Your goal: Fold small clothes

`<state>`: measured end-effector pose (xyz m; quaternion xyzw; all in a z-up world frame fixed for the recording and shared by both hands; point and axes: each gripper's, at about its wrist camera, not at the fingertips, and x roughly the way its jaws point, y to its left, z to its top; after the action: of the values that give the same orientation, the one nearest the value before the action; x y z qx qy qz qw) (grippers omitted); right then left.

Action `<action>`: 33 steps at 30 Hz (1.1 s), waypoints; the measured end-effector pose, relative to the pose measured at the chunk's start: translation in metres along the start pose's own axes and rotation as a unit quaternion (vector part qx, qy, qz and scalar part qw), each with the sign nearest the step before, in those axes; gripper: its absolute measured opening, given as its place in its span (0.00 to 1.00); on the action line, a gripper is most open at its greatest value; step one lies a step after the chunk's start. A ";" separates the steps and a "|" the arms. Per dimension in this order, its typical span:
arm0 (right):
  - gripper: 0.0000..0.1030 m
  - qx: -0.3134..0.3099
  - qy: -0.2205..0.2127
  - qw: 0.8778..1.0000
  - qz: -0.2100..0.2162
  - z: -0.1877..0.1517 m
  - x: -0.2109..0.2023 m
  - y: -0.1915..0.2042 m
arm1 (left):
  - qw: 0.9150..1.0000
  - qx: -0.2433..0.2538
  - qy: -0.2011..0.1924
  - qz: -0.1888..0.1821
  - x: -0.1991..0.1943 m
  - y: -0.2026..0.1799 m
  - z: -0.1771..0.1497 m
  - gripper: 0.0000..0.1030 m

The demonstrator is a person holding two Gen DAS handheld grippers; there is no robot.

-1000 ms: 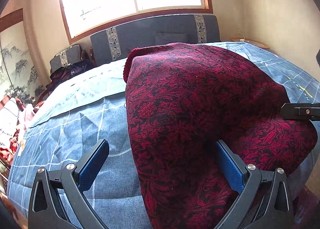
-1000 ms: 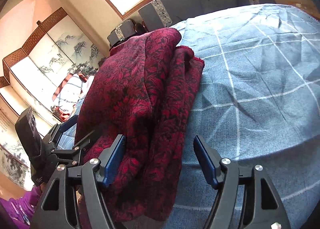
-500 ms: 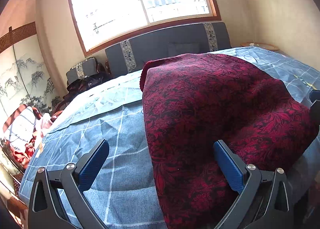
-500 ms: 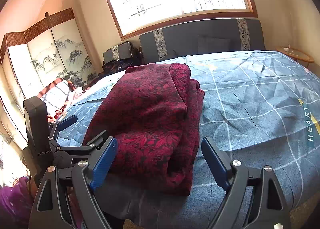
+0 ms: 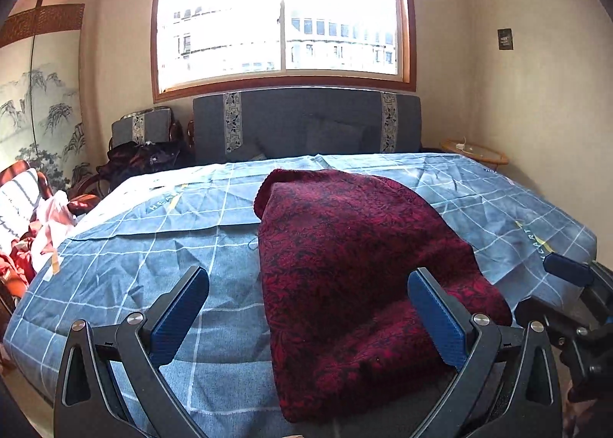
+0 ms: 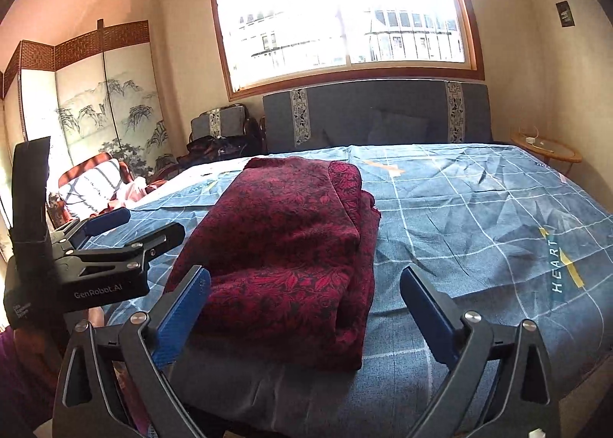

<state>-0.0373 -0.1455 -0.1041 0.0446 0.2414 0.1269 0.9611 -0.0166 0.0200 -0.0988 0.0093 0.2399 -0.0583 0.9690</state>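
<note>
Near the foot edge of the bed (image 5: 115, 277): left gripper (image 5: 308, 317), jaws spread wide, nothing clamped, blue pads (image 5: 180, 313) clear of the cloth, the near end of the red garment (image 5: 356, 265) seen between them but not pressed. Right gripper (image 6: 304, 317) alongside, jaws opening, close to full spread, nothing held, the garment's near fold between the pads without contact.

On the blue checked bedspread (image 6: 479, 216), close to the foot edge and about midway across: red garment folded into a thick oblong bundle, dark floral pattern, long axis running from foot edge toward the headboard (image 5: 306, 120), narrower end pointing at the headboard, layered folds stacked along its right side.

Beyond: grey headboard at the far edge, window (image 6: 341, 13) above.
</note>
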 end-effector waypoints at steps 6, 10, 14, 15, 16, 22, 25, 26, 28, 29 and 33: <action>0.97 0.004 0.012 1.000 -0.002 -0.003 0.004 0.001 | 1.000 -0.013 0.009 -0.009 0.002 0.001 -0.001 1.00; 0.97 0.011 0.023 1.000 0.000 -0.006 0.008 -0.002 | 1.000 -0.019 0.022 0.003 0.007 0.002 -0.006 1.00; 0.97 0.020 0.031 0.999 0.004 -0.010 0.011 -0.005 | 0.999 -0.007 0.048 0.024 0.018 -0.002 -0.014 1.00; 0.98 0.022 0.034 0.999 0.005 -0.011 0.012 -0.006 | 0.998 -0.006 0.054 0.022 0.020 -0.002 -0.016 1.00; 0.98 0.023 0.037 0.999 0.007 -0.011 0.013 -0.006 | 0.998 -0.007 0.058 0.019 0.022 -0.002 -0.018 1.00; 0.98 0.022 0.041 0.999 0.005 -0.013 0.015 -0.008 | 0.998 0.002 0.061 0.020 0.024 -0.005 -0.021 1.00; 0.98 0.021 0.042 0.999 0.004 -0.014 0.016 -0.008 | 0.998 0.015 0.058 0.022 0.023 -0.009 -0.022 1.00; 0.98 0.021 0.042 0.999 0.003 -0.015 0.016 -0.007 | 0.998 0.017 0.058 0.022 0.023 -0.010 -0.022 1.00; 0.98 0.022 0.042 0.999 0.004 -0.015 0.016 -0.008 | 0.998 0.020 0.057 0.021 0.022 -0.011 -0.022 1.00; 0.98 0.021 0.042 0.999 0.003 -0.014 0.016 -0.007 | 0.998 0.021 0.057 0.020 0.022 -0.011 -0.022 1.00; 0.98 0.019 0.041 0.999 0.002 -0.015 0.016 -0.007 | 0.998 0.022 0.058 0.019 0.022 -0.012 -0.022 1.00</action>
<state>-0.0294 -0.1480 -0.1256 0.0585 0.2831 0.1254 0.9491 -0.0091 0.0065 -0.1286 0.0383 0.2943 -0.0445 0.9539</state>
